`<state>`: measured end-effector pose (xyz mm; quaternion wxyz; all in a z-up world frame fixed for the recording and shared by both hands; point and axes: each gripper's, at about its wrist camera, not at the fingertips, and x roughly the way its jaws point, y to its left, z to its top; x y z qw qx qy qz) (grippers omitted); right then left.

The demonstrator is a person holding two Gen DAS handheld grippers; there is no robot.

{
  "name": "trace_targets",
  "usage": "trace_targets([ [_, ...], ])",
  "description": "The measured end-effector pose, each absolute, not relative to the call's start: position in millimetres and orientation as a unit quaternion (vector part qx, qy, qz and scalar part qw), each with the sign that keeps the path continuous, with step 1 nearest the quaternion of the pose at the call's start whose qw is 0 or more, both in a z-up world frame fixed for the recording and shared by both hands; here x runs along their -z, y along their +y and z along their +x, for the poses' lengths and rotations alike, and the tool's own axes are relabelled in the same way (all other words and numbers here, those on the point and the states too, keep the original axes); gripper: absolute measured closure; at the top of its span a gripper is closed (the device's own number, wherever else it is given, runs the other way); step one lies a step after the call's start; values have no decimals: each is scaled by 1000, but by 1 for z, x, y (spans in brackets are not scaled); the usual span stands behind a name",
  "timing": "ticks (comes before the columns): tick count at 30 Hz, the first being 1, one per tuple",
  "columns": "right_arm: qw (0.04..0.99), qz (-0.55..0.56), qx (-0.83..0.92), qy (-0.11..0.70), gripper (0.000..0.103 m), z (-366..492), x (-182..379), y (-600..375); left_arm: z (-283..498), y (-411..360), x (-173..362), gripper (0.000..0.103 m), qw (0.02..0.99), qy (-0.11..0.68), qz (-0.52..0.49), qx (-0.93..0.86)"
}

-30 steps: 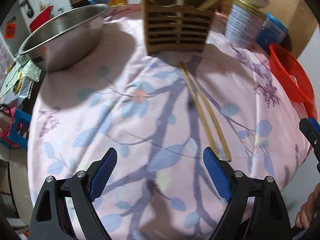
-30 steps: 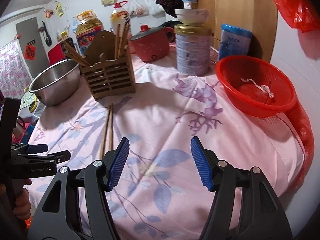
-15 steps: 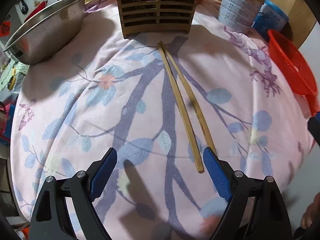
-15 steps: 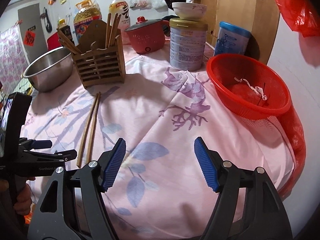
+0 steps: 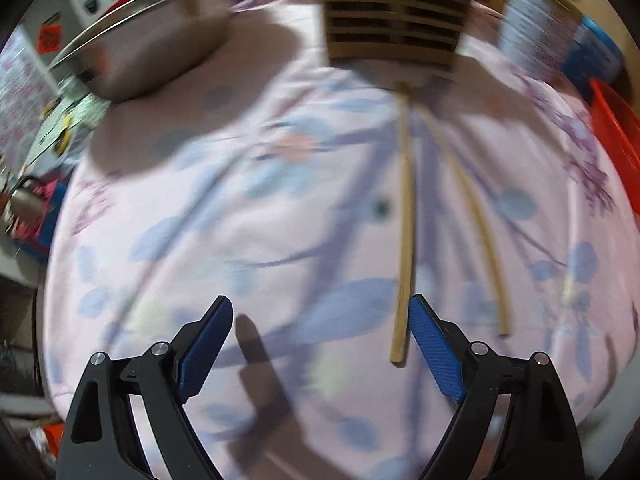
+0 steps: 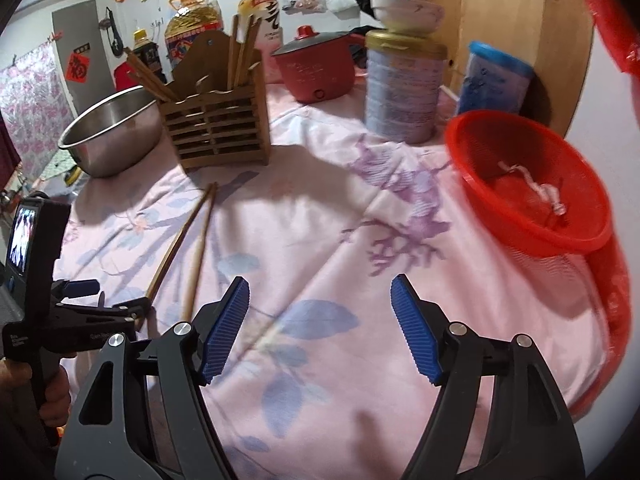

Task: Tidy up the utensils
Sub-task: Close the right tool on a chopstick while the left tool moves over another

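Observation:
Two wooden chopsticks (image 5: pixel 406 216) lie side by side on the pink floral cloth, pointing at a slatted wooden utensil holder (image 5: pixel 394 26) at the back. My left gripper (image 5: pixel 320 340) is open and low over the cloth; the near end of the left chopstick lies just inside its right finger (image 5: pixel 434 348). In the right wrist view the chopsticks (image 6: pixel 188 244) lie left of my open, empty right gripper (image 6: pixel 320 328), and the left gripper (image 6: pixel 100 304) sits at their near ends. The holder (image 6: pixel 220 124) has several chopsticks standing in it.
A steel bowl (image 6: pixel 112 132) stands left of the holder. A red pot (image 6: pixel 320 68), a tall tin (image 6: pixel 404 88) with a bowl on top and a blue tub (image 6: pixel 496 76) stand behind. A red mesh basket (image 6: pixel 532 184) sits at the right edge.
My left gripper has moved forward and down toward the chopsticks' near ends; the left chopstick now lies just inside its right finger. My right gripper has shifted slightly. Both stayed open.

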<state>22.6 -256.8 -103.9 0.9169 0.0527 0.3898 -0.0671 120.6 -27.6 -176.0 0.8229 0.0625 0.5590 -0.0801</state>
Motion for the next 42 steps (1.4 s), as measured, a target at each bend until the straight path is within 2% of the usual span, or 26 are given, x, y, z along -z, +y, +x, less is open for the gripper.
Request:
trace_targets([
  [12, 911, 90, -13, 403, 33, 46, 142, -186, 103, 53, 155, 16, 841, 533, 89, 36],
  [17, 917, 60, -5, 394, 45, 47, 155, -176, 95, 66, 153, 16, 841, 531, 101, 28],
  [20, 916, 44, -11, 398, 56, 47, 165, -172, 91, 74, 151, 16, 842, 530, 100, 19],
  [25, 915, 28, -28, 402, 96, 45, 176, -172, 91, 70, 151, 16, 842, 530, 97, 19],
  [34, 912, 20, 8, 410, 98, 29, 172, -213, 94, 20, 158, 16, 845, 521, 85, 88],
  [38, 908, 31, -5, 419, 93, 24, 170, -221, 92, -2, 163, 16, 849, 507, 82, 121],
  [40, 909, 34, -6, 416, 92, 21, 167, -226, 92, -6, 165, 22, 852, 502, 77, 126],
  [42, 911, 35, -6, 411, 92, 18, 164, -230, 93, -9, 167, 34, 851, 503, 69, 135],
])
